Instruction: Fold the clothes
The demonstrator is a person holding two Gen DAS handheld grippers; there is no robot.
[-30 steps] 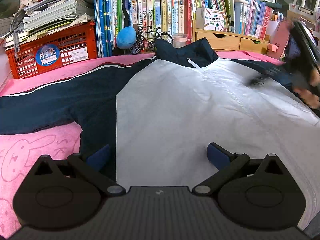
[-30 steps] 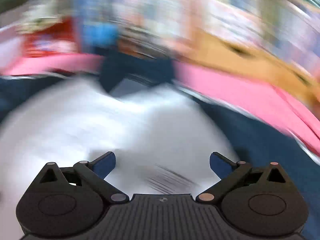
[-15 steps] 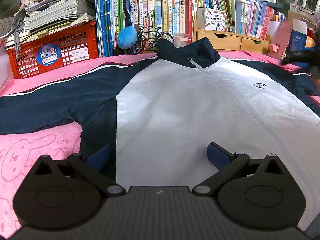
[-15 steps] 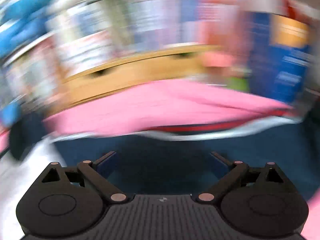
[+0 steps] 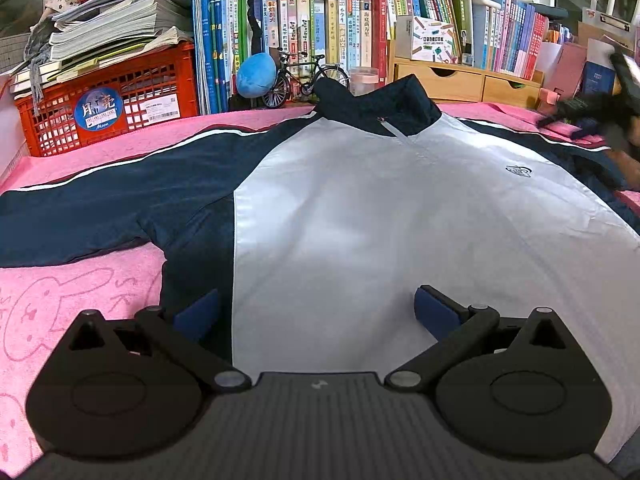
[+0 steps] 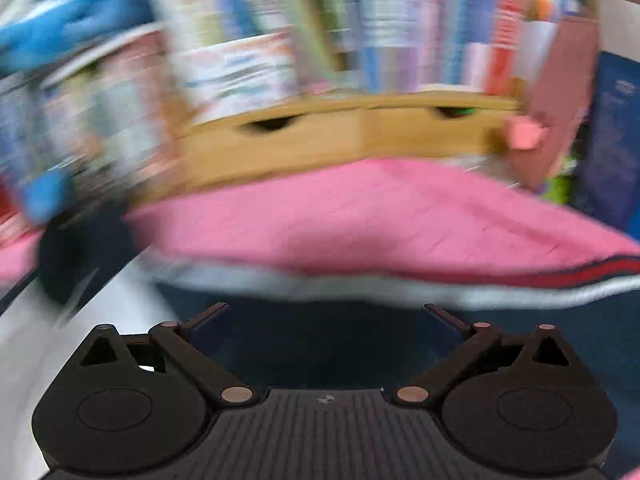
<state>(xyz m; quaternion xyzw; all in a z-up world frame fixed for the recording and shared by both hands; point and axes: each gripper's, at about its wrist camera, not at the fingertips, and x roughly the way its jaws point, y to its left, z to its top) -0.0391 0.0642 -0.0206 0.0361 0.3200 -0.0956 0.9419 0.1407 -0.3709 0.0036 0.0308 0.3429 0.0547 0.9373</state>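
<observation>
The left gripper, black with blue pads, sits at the bottom of the left wrist frame with its jaws spread wide and nothing between them, low over the hem end of a navy and white zip-up jacket. One blue pad lies over the navy side panel, the other over the white front. The jacket lies front-up and flat on a pink towel printed with rabbit outlines; its long axis runs from the bottom of the frame toward the top centre, where the raised navy collar points at the bookshelf. One navy sleeve with a white stripe stretches out to the left edge. In the blurred right wrist frame, the right gripper is likewise spread wide and empty, over navy sleeve fabric edged with white and red stripes, pink towel beyond it. Behind stand a red plastic crate stacked with papers, a small model bicycle and wooden drawers.
</observation>
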